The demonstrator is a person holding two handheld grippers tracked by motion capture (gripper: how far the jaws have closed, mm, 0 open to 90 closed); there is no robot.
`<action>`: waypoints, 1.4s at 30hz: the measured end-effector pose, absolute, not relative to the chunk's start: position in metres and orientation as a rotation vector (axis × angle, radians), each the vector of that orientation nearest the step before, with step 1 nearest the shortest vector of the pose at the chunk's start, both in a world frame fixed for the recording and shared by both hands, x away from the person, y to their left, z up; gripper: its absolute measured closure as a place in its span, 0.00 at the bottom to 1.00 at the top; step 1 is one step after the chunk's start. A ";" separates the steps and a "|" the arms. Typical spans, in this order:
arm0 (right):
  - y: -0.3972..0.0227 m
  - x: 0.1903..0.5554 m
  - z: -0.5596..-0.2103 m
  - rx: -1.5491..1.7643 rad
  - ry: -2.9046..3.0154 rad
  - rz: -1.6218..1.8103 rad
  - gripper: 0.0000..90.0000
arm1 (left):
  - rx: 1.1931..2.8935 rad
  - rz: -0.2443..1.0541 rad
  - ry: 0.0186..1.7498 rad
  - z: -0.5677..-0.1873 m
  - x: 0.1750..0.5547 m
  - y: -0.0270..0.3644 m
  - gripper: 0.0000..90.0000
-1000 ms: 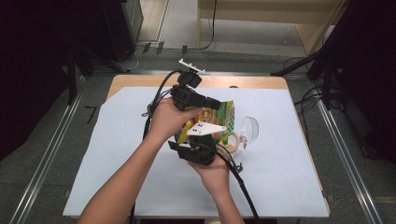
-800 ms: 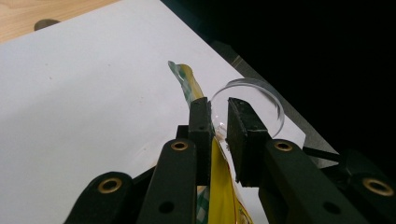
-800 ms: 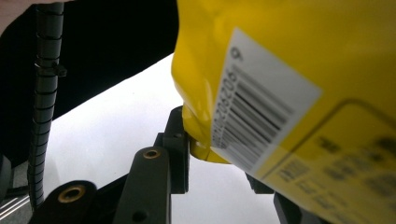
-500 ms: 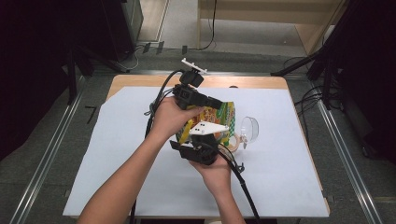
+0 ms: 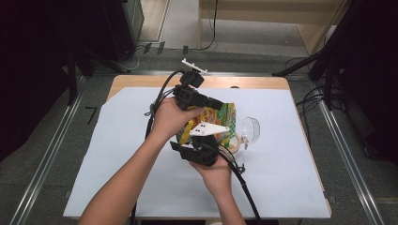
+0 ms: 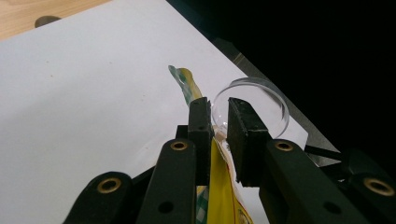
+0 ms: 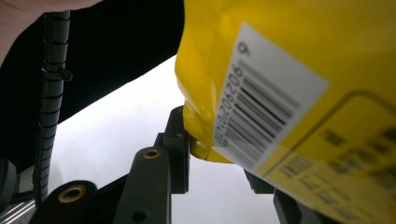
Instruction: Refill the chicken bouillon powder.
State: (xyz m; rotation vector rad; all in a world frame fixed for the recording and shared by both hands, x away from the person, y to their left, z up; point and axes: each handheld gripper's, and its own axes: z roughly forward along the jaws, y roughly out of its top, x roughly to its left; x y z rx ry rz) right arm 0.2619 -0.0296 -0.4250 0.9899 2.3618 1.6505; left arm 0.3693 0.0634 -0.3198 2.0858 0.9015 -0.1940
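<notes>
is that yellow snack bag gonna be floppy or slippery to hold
Probably floppy: the yellow snack bag is thin film, and its top edge curls past the left tongs. Likely slippery too, since its glossy surface shines. It looks light, held aloft by its edges.

Both forearms enter from the bottom of the high view bare, with no sleeve showing, and each hand carries a black gripper: the left gripper (image 5: 218, 104) near the frame's centre with a small white bracket at its top, the right gripper (image 5: 206, 140) below it with a pale three-cornered plate dotted with small dark holes. A thick black cable loops off each one. In the left gripper view the fingers (image 6: 201, 128) are flat black blocks on black links with brass-coloured rivets.
</notes>
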 end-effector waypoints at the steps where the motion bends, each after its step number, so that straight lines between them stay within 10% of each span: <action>1: -0.029 0.262 -0.425 0.987 2.361 1.650 0.75 | 2.086 -0.193 0.903 -0.320 0.369 0.064 0.89; 42: -0.031 0.261 -0.425 0.995 2.357 1.651 0.75 | 2.074 -0.206 0.905 -0.321 0.369 0.061 0.89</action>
